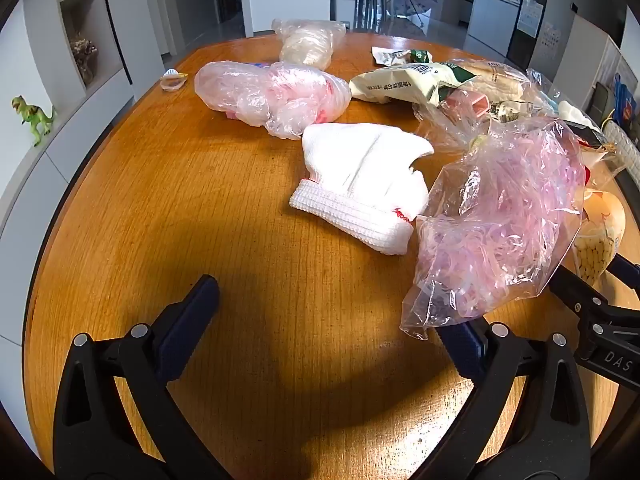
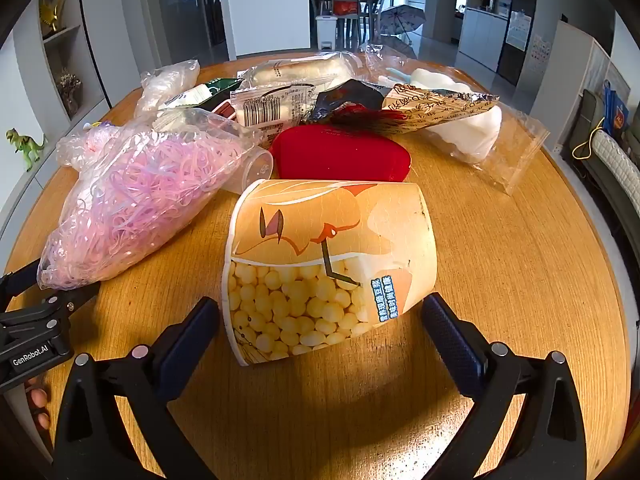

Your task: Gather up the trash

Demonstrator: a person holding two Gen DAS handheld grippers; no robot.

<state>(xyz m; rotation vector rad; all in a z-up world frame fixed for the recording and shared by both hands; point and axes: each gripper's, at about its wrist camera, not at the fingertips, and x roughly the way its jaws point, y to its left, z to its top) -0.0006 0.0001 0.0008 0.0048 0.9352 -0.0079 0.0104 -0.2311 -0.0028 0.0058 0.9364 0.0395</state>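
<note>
A round wooden table (image 1: pixel 168 208) holds scattered trash. My left gripper (image 1: pixel 324 320) is open and empty above bare wood; its right finger tip is hidden under a clear bag of pink plastic strips (image 1: pixel 500 220). A white knitted glove (image 1: pixel 360 176) lies ahead of it. My right gripper (image 2: pixel 320 320) is open, its fingers on either side of a paper cup (image 2: pixel 328 264) that lies on its side. The bag of pink strips (image 2: pixel 140 192) lies left of the cup. The right gripper also shows in the left wrist view (image 1: pixel 592 304).
Further back lie a pink-tinted bag (image 1: pixel 272 96), a snack packet (image 1: pixel 408 84), a clear bag (image 1: pixel 308 42), wrapped bread (image 2: pixel 300 70), a red pouch (image 2: pixel 340 156), a foil wrapper (image 2: pixel 436 106) and a white lump in a clear bag (image 2: pixel 472 128). Shelves stand left.
</note>
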